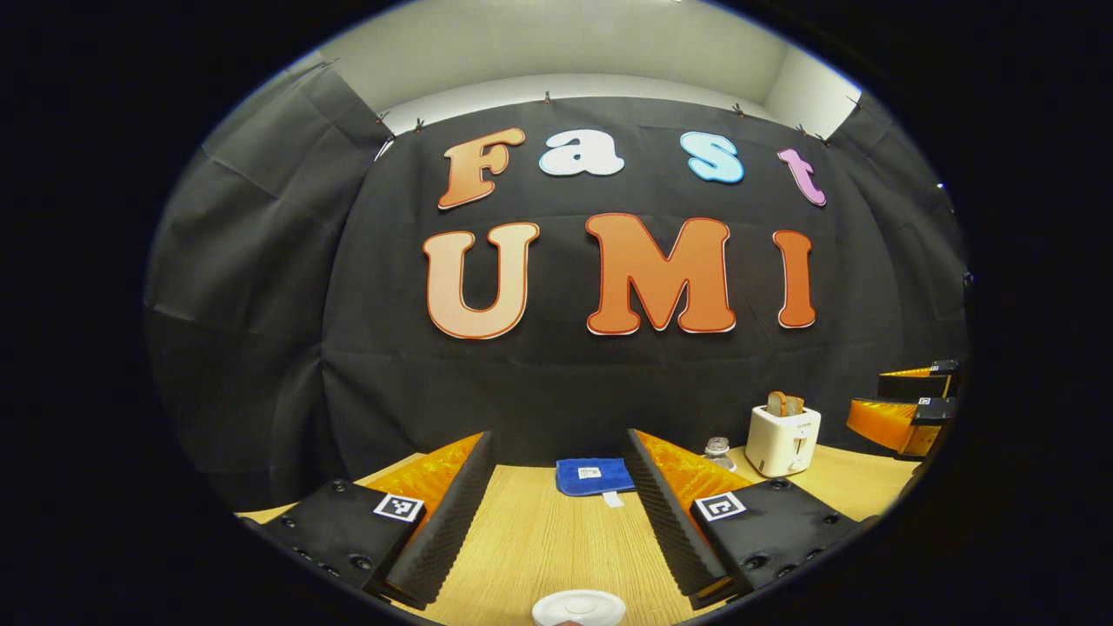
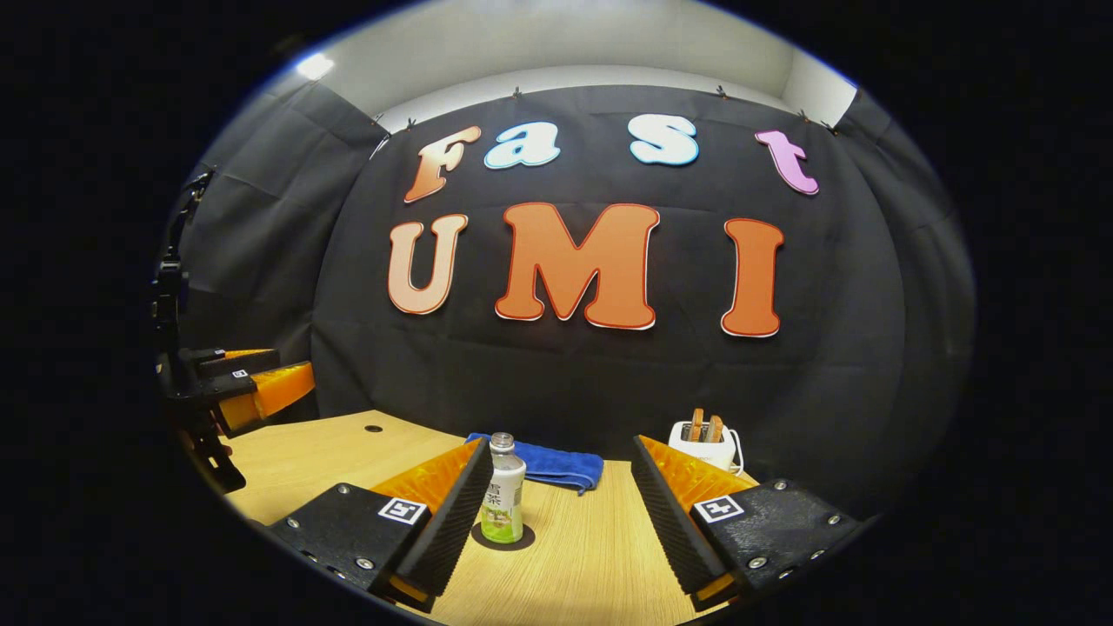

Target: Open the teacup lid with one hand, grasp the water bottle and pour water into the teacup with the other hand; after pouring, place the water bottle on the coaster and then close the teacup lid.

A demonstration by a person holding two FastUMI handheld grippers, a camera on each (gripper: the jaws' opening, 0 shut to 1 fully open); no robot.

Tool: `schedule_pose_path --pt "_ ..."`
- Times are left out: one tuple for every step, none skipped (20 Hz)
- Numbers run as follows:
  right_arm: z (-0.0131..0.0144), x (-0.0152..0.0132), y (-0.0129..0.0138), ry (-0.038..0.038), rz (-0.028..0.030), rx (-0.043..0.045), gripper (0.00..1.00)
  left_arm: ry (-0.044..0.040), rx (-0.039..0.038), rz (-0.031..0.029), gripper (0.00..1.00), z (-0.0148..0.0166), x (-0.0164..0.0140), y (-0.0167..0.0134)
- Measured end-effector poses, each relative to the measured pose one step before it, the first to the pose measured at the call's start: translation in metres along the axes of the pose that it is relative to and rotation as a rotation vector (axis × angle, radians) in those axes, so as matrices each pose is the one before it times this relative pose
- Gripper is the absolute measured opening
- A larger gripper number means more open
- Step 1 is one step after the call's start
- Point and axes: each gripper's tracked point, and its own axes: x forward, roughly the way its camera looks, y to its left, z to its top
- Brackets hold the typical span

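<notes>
left gripper (image 1: 561, 509): fingers spread wide, holding nothing, hovering over bare desk (image 1: 539, 548).
teacup lid (image 1: 578, 608): one white round lid at the bottom edge of the left gripper view, between the fingers but below them, untouched.
water bottle (image 2: 503, 501): one, upright on a dark round coaster (image 2: 504, 541), just beside the right gripper's left finger; touching or not, cannot tell.
right gripper (image 2: 563, 513): fingers spread wide, gripping nothing.
open room: bare wood between the fingers; blue cloth (image 2: 548, 465) near the back edge.
toaster (image 2: 706, 443): one, white, two bread slices in it, far right by the wall.
</notes>
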Motion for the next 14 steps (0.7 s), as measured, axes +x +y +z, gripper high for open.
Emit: schedule_pose_path --pt "-0.00046 0.00147 0.00034 0.00248 -0.00252 -0.00160 0.96 0.00171 0.00237 0.00251 0.95 -0.00180 -0.00028 0.00166" --pt "0.00027 0.00021 0.00234 0.00145 -0.00061 -0.00202 0.96 0.00149 -0.00017 0.00200 0.95 -0.00125 0.00013 0.00293" --pt "0.00034 0.00100 0.00243 0.00016 -0.00076 -0.00196 0.96 0.00018 -0.00099 -0.00148 0.96 -0.00084 0.00034 0.00090" --pt "-0.00020 0.00083 0.00243 -0.00197 0.00148 -0.00281 0.96 -0.00082 0.00103 -0.00064 0.95 0.00024 0.00045 0.00079" --pt "0.00053 0.00083 0.00250 -0.00266 -0.00184 -0.00417 0.96 -0.00002 0.00282 0.00107 0.95 -0.00069 0.00076 0.00195" --pt "0.00039 -0.00023 0.00160 -0.00255 -0.00283 -0.00419 0.96 -0.00145 0.00077 0.00251 0.95 -0.00103 0.00063 0.00263" --pt "-0.00141 0.00076 0.00141 0.00016 -0.00479 -0.00406 0.96 -0.00346 -0.00136 0.00107 0.95 -0.00125 -0.00018 0.00204" --pt "-0.00148 0.00001 0.00145 0.00086 -0.00224 -0.00464 0.96 -0.00097 -0.00426 0.00402 0.95 -0.00166 0.00041 0.00284" --pt "-0.00089 0.00063 0.00196 -0.00029 -0.00180 -0.00370 0.96 0.00410 0.00033 0.00612 0.95 -0.00191 0.00037 0.00364" --pt "0.00013 0.00071 0.00055 -0.00363 -0.00416 0.00024 0.96 0.00343 0.00681 0.00717 0.97 -0.00168 0.00092 0.00354" --pt "0.00015 0.00051 0.00081 -0.00089 -0.00064 0.00168 0.96 0.00353 0.00679 0.00527 0.97 -0.00144 0.00092 0.00231" --pt "0.00068 0.00110 0.00054 -0.00106 -0.00018 0.00450 0.96 -0.00038 0.00330 0.00388 0.97 0.00059 -0.00014 0.00229" --pt "0.00167 0.00084 -0.00044 -0.00202 0.00189 0.00613 0.96 -0.00138 0.00138 0.00240 0.95 0.00081 0.00117 0.00113" --pt "0.00112 0.00154 0.00107 -0.00097 0.00241 0.00506 0.96 -0.00355 0.00205 0.00377 0.95 0.00074 0.00008 0.00136"
